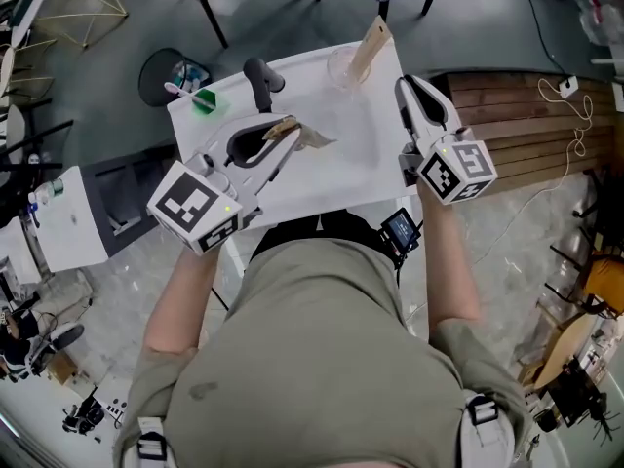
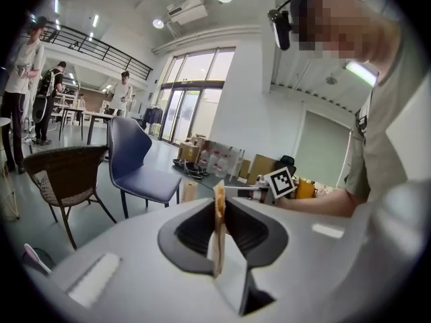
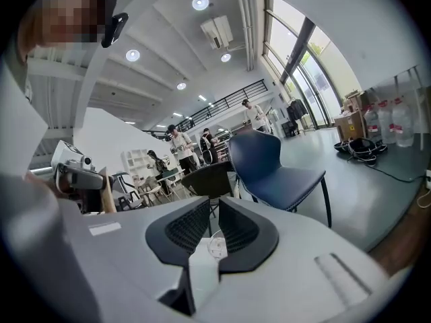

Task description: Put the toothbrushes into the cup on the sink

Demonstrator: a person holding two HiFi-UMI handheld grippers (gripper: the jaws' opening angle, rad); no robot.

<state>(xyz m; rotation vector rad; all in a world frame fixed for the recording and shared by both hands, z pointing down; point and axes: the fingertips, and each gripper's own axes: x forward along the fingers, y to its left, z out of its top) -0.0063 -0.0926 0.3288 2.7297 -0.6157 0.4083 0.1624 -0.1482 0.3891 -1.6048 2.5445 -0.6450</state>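
Sink's (image 1: 361, 154) middle lies bare — faucet (image 1: 261, 81) stands left, cup (image 1: 339, 66) behind.

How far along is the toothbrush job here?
Done: one wrapped toothbrush already stands in the clear cup. In hand: the left tongs are shut on a second toothbrush over the sink. Left: carry it to the cup and release. The right tongs are empty.

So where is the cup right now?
In the head view, the cup stands at the far right corner of the sink, with a wooden toothbrush leaning in it, just beyond the right hand-held gripper.
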